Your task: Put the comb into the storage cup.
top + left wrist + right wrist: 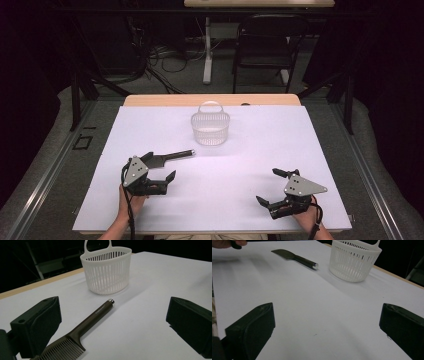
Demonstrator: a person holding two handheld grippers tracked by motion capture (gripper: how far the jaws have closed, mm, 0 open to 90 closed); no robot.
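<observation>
Comb [167, 158] lies flat on the white worktop [250, 150], lower left of centre in the high view, toothed end toward the left gripper [162, 166], handle running up-right and ending in a silver cap that points at the basket [210, 128]. Left gripper sits at lower left of that frame, jaws spread wide, nothing between them; upper jaw tip is right at the comb's toothed end, touching or just over it, can't tell which. A hand [129, 206] holds it from the bottom edge.

Left gripper view: comb [82, 332] runs from bottom left up toward centre, teeth at the bottom edge just beside the left-hand jaw, handle going off between the two jaws toward the basket [107, 272] at top centre. Gap between handle cap and basket, not touching. Jaws well apart, comb not pinched.

Right gripper [274, 187] at lower right of the high view, jaws also spread, gripping nothing, well apart from the comb. Right gripper view: bare worktop between its jaws, comb [294, 257] far off at upper left of frame, basket [354, 261] at upper right, a bit of the other hand [227, 243] in the top left corner.

Basket is white, slotted, with a loop handle, upright near the far middle of the worktop, looks empty as far as the slots show.
</observation>
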